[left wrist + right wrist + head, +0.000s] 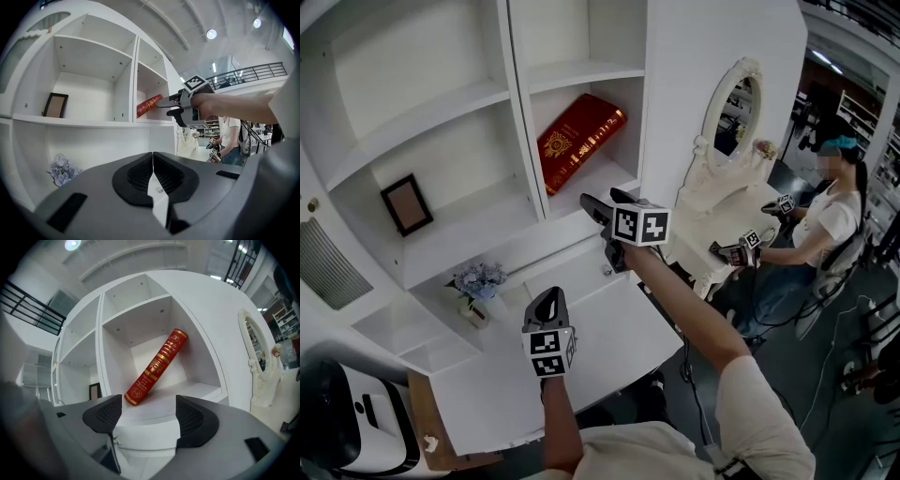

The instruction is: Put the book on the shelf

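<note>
Leaning at a tilt, the book sits in the right-hand bay of the white shelf. Its lower end is on the board and its top slants up toward 1 o'clock; which wall it rests against is unclear. No claw touches it.

The right gripper hangs at 6 o'clock from the book, just off the bay's front edge. Its jaws are spread wide with nothing in them (its own view shows the book beyond the gap, apart from both pads).

The left gripper hovers low over the desk, a bare white top. Its jaws are pressed together and hold nothing.

In the bay at 9 o'clock from the book a small dark frame leans against the back wall. Pale blue flowers stand at the desk's rear edge, at 10 o'clock from the left gripper.

At 3 o'clock from the shelf is a white dresser with an oval mirror. Beside it sits a person holding another pair of grippers.

The floor is dark, with cables across it. The left gripper view shows round ceiling lamps and a black railing high up at 2 o'clock.
</note>
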Demonstrator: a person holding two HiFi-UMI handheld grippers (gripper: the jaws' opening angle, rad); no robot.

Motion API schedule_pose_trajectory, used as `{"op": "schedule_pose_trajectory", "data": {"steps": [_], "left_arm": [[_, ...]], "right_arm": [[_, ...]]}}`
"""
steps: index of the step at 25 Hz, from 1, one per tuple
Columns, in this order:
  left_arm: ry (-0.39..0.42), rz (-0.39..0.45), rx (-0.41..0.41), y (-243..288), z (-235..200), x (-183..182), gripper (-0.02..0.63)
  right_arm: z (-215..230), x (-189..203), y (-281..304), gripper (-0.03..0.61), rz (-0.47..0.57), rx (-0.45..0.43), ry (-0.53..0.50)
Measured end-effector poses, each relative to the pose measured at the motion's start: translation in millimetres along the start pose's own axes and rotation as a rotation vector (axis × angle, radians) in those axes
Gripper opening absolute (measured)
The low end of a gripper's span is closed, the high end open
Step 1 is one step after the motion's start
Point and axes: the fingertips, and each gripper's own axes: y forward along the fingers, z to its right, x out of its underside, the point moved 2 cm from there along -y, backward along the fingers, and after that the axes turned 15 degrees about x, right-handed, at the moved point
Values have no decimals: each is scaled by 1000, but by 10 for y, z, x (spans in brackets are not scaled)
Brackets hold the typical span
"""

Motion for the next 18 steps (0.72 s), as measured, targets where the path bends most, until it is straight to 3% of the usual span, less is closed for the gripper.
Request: {"op": "schedule_pose_trajectory", "data": {"steps": [12, 18], "left_arm": [[17, 32, 29, -18, 98, -128, 18], [23, 55, 38, -12, 139, -206, 18]], "right_arm": [[-259, 125, -515, 362, 191, 39, -348], [-334, 235, -816, 362, 285, 74, -438]]}}
